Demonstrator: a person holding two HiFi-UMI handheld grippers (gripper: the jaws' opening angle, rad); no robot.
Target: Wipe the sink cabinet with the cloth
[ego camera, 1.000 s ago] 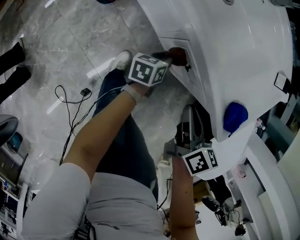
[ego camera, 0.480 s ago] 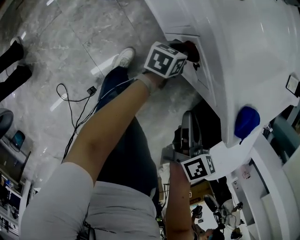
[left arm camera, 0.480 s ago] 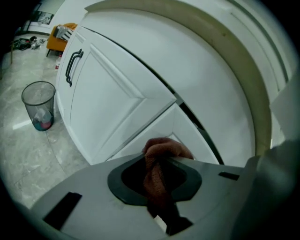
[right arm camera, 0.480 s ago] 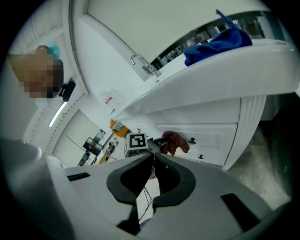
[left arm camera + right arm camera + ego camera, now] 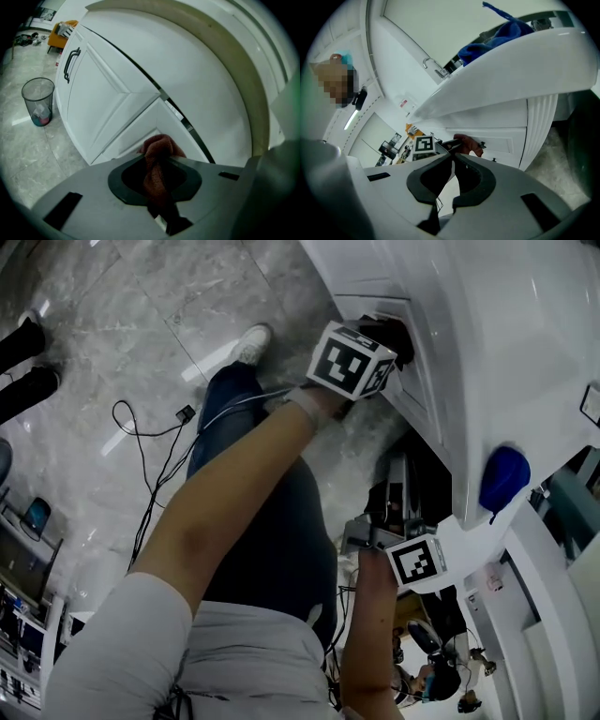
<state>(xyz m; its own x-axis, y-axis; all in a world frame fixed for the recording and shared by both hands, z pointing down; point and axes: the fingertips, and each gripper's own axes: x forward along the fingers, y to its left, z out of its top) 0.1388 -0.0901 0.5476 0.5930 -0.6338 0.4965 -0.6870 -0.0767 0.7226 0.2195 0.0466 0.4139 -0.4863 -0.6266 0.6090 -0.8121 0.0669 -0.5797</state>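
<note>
Wiping step, by the look of it. The left tool [image 5: 158, 159] is clenched on a rust-red cloth [image 5: 159, 144], which seems pressed against the white cabinet [image 5: 108, 93] door. The right tool [image 5: 452, 158] is closed and empty. Next, sweep the cloth across the panel.

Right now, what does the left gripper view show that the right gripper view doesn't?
Only the left gripper view shows a wire bin on the floor and a cabinet door's black handle. It also looks straight at the left gripper, shut on the brown cloth.

Only the right gripper view shows a blue cloth on top of the sink, the tap, and the right gripper, shut with nothing in it.

Both show the brown cloth at the white cabinet front.
</note>
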